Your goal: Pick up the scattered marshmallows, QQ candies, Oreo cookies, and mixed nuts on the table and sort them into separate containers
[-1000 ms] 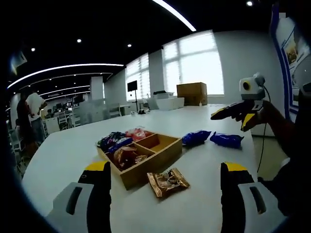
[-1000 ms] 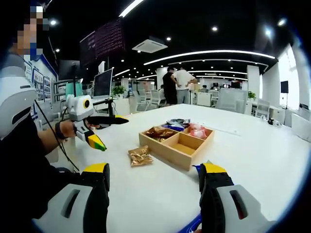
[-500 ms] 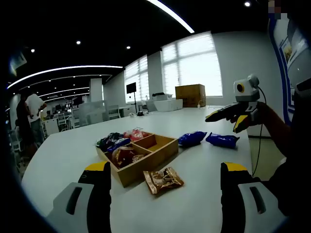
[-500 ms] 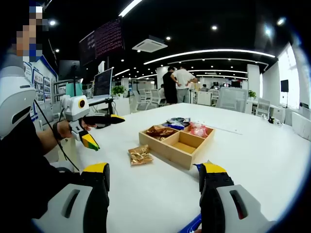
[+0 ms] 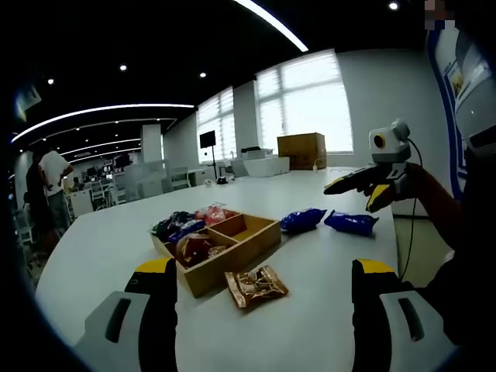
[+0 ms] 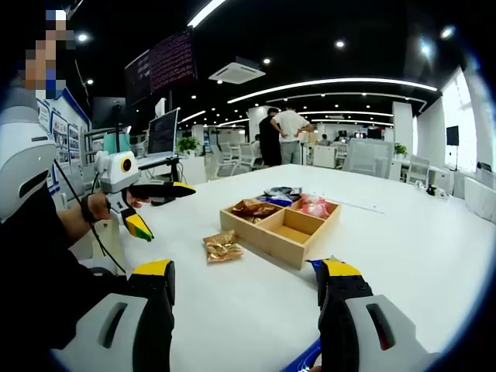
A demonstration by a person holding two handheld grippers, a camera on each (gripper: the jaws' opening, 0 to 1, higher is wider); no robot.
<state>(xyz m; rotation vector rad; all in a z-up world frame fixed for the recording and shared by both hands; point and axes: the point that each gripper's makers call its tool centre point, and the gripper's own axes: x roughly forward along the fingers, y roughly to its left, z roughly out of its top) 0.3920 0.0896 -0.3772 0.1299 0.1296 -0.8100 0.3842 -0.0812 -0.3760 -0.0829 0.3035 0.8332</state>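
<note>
A wooden box point(image 5: 267, 242) with four compartments sits mid-table; three hold dark blue, red and brown packets, one is bare. In the right gripper view the wooden box point(image 6: 267, 246) lies ahead. A brown packet point(image 5: 256, 285) lies on the table just in front of it, also seen as the brown packet point(image 6: 222, 246). Two blue packets point(image 5: 302, 220) point(image 5: 350, 223) lie beyond the box. My left gripper point(image 5: 263, 270) is open and empty above the near table; the left gripper point(image 6: 170, 211) hangs open. My right gripper point(image 6: 248, 270) is open and empty; the right gripper point(image 5: 350, 198) hovers near the blue packets.
The white table point(image 5: 101, 248) stretches wide around the box. A person's arm point(image 6: 46, 232) holds the left gripper. Two people point(image 6: 280, 136) stand far behind the table among desks and chairs. A cardboard box point(image 5: 305, 149) stands by the windows.
Both views have shifted a little with the hands. In each view the other gripper has drifted slightly to the left. The packets and the box lie as before.
</note>
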